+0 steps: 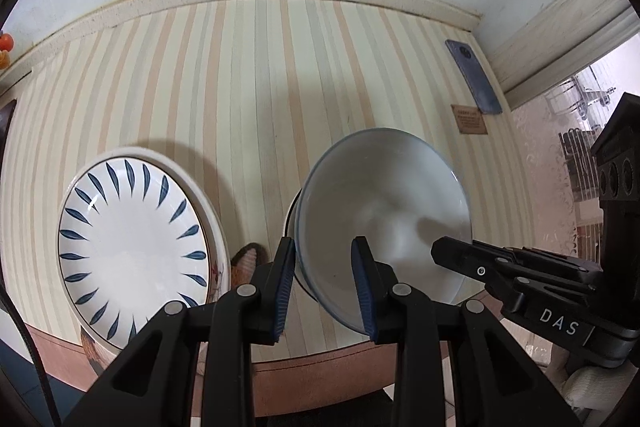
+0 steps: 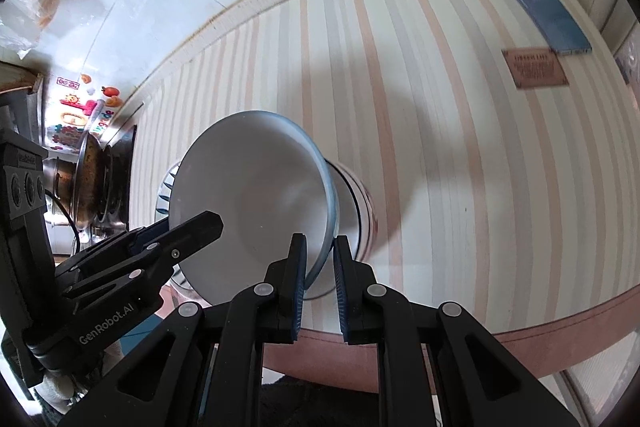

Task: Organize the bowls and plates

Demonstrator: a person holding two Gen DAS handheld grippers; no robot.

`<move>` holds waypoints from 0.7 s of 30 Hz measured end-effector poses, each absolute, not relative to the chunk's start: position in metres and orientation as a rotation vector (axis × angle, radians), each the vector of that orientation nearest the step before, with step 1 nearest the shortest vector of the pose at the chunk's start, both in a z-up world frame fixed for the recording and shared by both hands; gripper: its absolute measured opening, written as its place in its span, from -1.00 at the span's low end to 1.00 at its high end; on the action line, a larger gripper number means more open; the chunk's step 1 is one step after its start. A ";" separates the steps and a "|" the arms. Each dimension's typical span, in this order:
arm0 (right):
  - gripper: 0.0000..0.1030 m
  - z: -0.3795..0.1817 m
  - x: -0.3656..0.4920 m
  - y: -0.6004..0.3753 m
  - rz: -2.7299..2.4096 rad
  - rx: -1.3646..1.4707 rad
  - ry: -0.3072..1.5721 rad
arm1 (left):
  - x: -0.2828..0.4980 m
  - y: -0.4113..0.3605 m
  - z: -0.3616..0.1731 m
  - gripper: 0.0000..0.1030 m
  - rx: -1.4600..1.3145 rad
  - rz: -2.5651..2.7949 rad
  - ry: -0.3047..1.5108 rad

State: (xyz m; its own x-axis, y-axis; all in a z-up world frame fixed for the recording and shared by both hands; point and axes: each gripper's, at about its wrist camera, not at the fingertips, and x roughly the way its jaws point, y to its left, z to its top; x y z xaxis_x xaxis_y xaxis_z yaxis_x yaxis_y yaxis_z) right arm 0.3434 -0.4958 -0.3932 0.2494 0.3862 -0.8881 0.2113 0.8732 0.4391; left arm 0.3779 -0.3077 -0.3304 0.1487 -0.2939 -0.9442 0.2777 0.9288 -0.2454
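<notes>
White bowl [image 1: 380, 203] is hanging mid-stack: both grippers, left [image 1: 326, 287] and right [image 2: 320, 287], are pinching its rim; plates [image 1: 132, 251] are already stacked.

A pale bowl [image 1: 380, 207] with a thin blue rim is tipped up on its side over a second bowl [image 2: 356, 215]. At its nine o'clock, a white plate [image 1: 132, 251] with dark blue leaf marks is stacked on another dish [image 1: 218, 227].

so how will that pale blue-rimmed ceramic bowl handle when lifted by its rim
The pale blue-rimmed ceramic bowl looks rigid and probably breakable. Its glossy glaze may slip between the left gripper pads. Held tilted at the rim, it could swing or pivot.
</notes>
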 end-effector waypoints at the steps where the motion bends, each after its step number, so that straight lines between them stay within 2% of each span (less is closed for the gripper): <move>1: -0.71 -0.395 0.343 -0.496 0.126 0.535 1.335 | 0.378 -0.307 -0.332 -0.50 -0.014 -0.410 1.362; 21: -0.70 -0.412 0.350 -0.489 0.075 0.488 1.356 | 0.377 -0.318 -0.350 -0.50 0.094 -0.387 1.337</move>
State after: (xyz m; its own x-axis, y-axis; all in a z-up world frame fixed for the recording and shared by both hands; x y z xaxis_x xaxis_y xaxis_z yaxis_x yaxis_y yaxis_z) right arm 0.3498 -0.4885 -0.4117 0.2270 0.3289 -0.9167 0.2259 0.8978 0.3781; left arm 0.3771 -0.3175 -0.3501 0.1786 -0.2203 -0.9589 0.3266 0.9326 -0.1534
